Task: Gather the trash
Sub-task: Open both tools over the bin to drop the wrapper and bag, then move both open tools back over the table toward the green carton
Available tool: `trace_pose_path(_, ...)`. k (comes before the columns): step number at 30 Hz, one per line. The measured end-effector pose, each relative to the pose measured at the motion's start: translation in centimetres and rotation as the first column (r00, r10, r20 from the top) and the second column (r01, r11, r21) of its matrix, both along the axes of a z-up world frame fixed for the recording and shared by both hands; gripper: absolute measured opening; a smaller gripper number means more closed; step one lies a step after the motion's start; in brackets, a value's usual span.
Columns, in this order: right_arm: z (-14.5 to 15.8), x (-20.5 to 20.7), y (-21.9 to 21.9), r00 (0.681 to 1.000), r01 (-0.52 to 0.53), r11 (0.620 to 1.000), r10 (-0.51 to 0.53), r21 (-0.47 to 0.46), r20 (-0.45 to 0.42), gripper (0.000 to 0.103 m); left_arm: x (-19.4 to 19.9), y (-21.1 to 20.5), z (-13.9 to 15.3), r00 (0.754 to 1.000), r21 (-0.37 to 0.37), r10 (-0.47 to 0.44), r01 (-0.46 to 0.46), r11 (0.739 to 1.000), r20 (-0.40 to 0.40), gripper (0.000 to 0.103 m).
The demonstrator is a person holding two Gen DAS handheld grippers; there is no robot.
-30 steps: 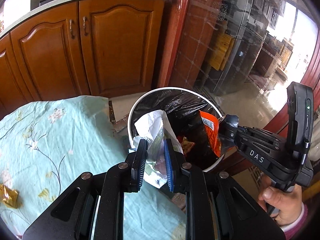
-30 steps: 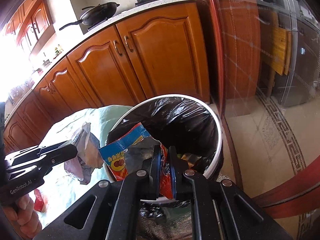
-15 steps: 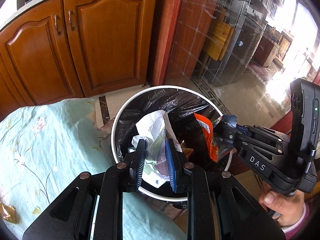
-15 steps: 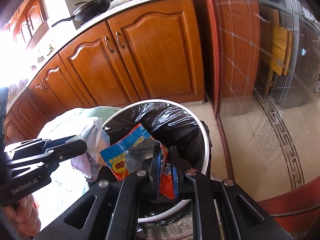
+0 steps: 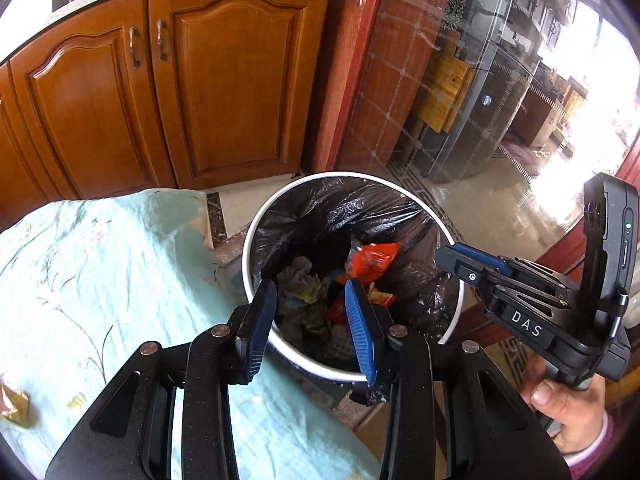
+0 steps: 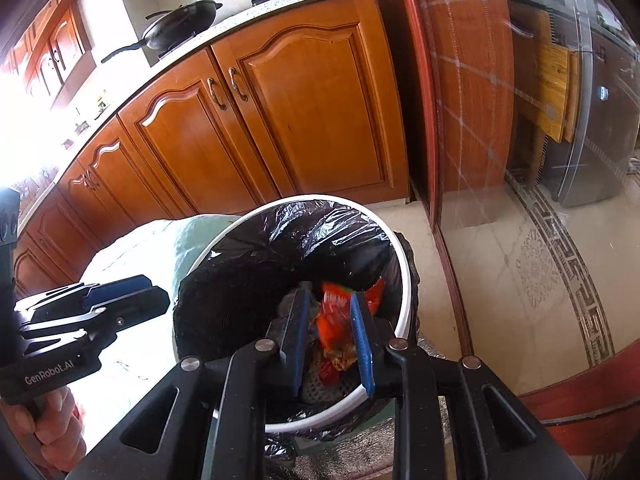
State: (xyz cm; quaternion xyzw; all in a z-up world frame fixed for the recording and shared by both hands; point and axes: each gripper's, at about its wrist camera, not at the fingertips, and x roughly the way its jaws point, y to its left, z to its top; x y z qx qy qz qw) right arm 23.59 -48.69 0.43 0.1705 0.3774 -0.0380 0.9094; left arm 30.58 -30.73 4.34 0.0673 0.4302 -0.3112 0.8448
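Observation:
A white-rimmed trash bin (image 5: 432,208) lined with a black bag stands beside the table; it also shows in the right wrist view (image 6: 404,256). Inside lie an orange-red snack wrapper (image 5: 370,260) and crumpled grey paper (image 5: 298,276); the wrapper shows in the right wrist view (image 6: 336,312) too. My left gripper (image 5: 310,292) is open and empty above the bin's near rim. My right gripper (image 6: 328,304) is open and empty over the bin; it appears in the left wrist view (image 5: 468,260) at the bin's right side.
A table with a light green flowered cloth (image 5: 100,280) lies left of the bin, with a small yellow wrapper (image 5: 14,404) at its left edge. Wooden cabinets (image 5: 224,88) stand behind. A red door frame (image 5: 352,64) and glass panel are to the right.
Both grippers opened over the bin. The crumpled paper dropped from the left gripper and the snack wrapper from the right one; both now lie inside the bin.

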Motion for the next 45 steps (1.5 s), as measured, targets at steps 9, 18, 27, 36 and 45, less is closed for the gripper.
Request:
trace_pose_path(9, 0.2, -2.9, 2.9, 0.997, -0.037, 0.998, 0.033, 0.058, 0.070, 0.052, -2.6, 6.7, -1.2, 0.995, -0.053, 0.097, -0.098, 0.994, -0.020, 0.035)
trace_pose_path(18, -0.3, -5.2, 7.4, 0.992, -0.090, 0.989, 0.078, 0.121, 0.100, 0.059, -5.2, 14.4, -2.6, 0.977, -0.064, 0.210, -0.212, 0.975, -0.043, 0.035)
trace_pose_path(27, -0.5, -5.9, 12.7, 0.982, -0.172, 0.975, 0.158, 0.141, 0.108, 0.061, -7.5, 20.9, -2.4, 0.956, -0.067, 0.292, -0.294, 0.954, -0.036, 0.035)
trace_pose_path(36, -0.2, -5.9, 18.1, 0.962, -0.266, 0.954, 0.252, 0.142, 0.109, 0.062, -8.8, 26.2, -1.9, 0.928, -0.075, 0.372, -0.371, 0.925, -0.009, 0.035)
trace_pose_path(45, 0.0, -4.9, 22.9, 0.933, -0.357, 0.925, 0.346, 0.128, 0.102, 0.062, -9.3, 30.9, -1.2, 0.898, -0.074, 0.440, -0.437, 0.896, 0.021, 0.035)
